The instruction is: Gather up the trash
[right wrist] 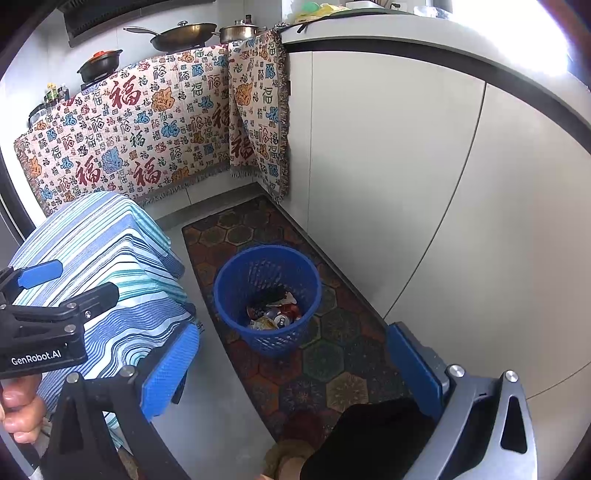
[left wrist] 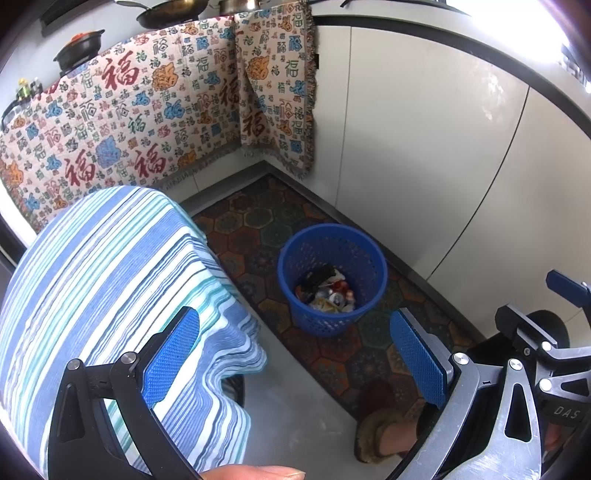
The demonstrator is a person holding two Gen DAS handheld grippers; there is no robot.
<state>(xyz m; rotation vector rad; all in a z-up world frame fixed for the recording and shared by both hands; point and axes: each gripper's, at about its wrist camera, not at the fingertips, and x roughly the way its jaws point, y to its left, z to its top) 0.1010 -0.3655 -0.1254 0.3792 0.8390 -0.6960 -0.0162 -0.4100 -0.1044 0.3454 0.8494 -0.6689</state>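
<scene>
Jaws on both grippers are standing wide apart and holding nothing. The left gripper is hovering above the kitchen floor, its blue ribbed pads spread so far that the blue basket is showing in the gap between them; neither pad is touching anything, though the left-hand pad is overlapping the striped cloth in this view. The right gripper is hanging likewise, its pads parted widely and empty, with the basket again lying beyond and between them.

The basket is sitting upright on a patterned hexagon rug beside the pale cabinet fronts. Trash is lying in its bottom: crumpled wrappers, something dark, and at least one drinks can, seen end-on in the right wrist view. Nothing loose is showing on the rug around the basket.

The striped cloth is draping over a small table or stool just left of the basket. Behind it a cream throw printed with red characters is hanging over the counter front, and pans are resting on the stove above. A slippered foot is standing on the near edge of the rug. In the right wrist view the left gripper's black body is entering from the left edge, a hand wrapping its handle.
</scene>
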